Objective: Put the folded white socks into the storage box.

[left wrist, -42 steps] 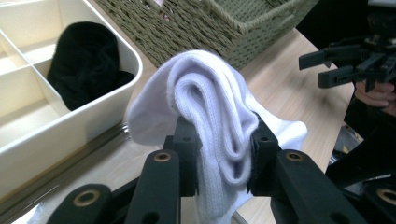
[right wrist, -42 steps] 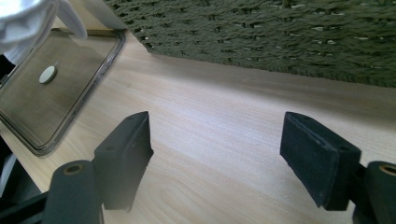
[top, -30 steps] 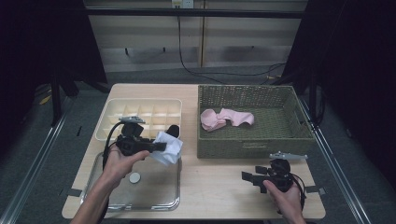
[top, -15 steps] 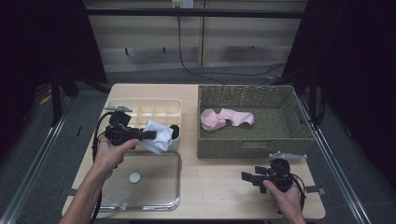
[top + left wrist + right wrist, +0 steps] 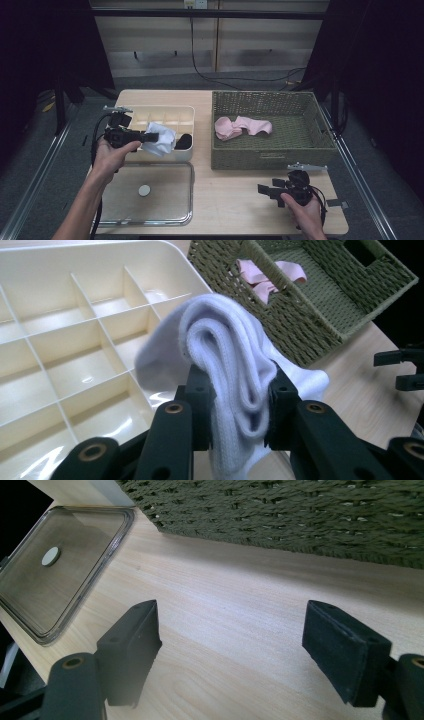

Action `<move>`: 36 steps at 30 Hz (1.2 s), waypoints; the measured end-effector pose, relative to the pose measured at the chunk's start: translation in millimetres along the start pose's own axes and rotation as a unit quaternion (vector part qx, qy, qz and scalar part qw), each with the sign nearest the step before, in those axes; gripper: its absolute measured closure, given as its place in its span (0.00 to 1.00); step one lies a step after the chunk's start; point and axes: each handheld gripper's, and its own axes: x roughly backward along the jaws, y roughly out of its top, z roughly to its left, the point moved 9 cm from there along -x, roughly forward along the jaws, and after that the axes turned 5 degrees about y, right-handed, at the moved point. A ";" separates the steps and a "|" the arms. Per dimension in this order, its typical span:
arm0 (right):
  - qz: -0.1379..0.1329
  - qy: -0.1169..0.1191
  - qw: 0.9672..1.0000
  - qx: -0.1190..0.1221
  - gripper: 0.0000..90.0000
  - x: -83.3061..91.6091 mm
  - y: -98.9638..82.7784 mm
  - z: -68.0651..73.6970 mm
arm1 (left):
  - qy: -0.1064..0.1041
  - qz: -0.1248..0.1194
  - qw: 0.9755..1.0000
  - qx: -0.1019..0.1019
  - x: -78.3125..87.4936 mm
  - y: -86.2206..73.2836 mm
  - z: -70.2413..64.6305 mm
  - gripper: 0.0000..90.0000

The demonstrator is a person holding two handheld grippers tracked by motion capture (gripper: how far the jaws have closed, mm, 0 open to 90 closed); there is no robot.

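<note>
Hovering left gripper, white sock clamped

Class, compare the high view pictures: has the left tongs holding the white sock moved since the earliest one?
Yes. The left tongs with the white sock have moved up the picture, from over the clear lid to over the cream divided tray.

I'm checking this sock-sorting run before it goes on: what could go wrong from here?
1. The left claw pinches the white sock by a folded bunch, with loose fabric hanging below; the grip could slip, or the tail could snag a divider of the cream tray.
2. A dark item already sits in a near tray compartment; the sock may land on it.
3. The clear lid lies close below the left hand and could get bumped.
</note>
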 end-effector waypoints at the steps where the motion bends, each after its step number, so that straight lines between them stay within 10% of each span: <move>1: 0.000 0.000 1.000 -0.003 0.25 0.3 -0.2 0.0 | 0.004 0.003 1.000 -0.001 0.4 0.4 1.9 0.79; 36: 0.010 0.001 1.000 -0.002 0.25 -1.0 -4.4 -1.4 | 0.072 0.032 0.997 -0.008 -32.1 14.9 39.2 0.79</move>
